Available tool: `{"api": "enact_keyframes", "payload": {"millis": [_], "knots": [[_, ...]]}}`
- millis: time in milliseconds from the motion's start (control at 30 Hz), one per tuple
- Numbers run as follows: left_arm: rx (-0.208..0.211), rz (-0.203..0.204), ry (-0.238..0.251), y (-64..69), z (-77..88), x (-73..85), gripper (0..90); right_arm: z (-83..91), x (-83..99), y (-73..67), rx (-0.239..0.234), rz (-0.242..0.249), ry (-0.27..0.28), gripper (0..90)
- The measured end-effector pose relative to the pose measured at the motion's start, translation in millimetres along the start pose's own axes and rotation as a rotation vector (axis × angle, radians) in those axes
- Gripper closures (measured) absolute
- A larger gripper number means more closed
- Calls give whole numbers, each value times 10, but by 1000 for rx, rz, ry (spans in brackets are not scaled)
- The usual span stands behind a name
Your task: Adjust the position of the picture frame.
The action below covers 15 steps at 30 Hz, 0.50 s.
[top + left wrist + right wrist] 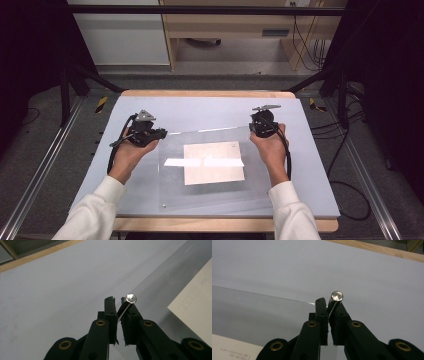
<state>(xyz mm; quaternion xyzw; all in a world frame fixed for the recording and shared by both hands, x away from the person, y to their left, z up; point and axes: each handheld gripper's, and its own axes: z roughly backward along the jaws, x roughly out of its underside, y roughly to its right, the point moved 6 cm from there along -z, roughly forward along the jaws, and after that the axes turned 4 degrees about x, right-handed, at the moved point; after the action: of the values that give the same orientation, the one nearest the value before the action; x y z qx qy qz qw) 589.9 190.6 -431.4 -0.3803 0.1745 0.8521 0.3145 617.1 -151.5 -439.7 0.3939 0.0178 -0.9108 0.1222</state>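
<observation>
**Clear sheet held at both far corners**

The clear sheet (215,165) is clamped at its far left corner by the left gripper (159,134) and at its far right corner by the right gripper (256,131). Its long axis runs left to right above the grey mat (305,165), with a paper (214,162) beneath.

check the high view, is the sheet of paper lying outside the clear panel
No, the sheet of paper lies within the outline of the clear panel, near its middle, with panel margin visible on every side.
</observation>
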Motion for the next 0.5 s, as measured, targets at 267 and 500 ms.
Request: {"api": "enact_keyframes", "payload": {"millis": [267, 500], "knots": [[27, -19, -30, -87, -147, 48, 825, -68, 111, -16, 9, 5, -16, 857], [28, -17, -53, -167, -281, 86, 822, -163, 279, -42, 10, -7, -49, 856]]}}
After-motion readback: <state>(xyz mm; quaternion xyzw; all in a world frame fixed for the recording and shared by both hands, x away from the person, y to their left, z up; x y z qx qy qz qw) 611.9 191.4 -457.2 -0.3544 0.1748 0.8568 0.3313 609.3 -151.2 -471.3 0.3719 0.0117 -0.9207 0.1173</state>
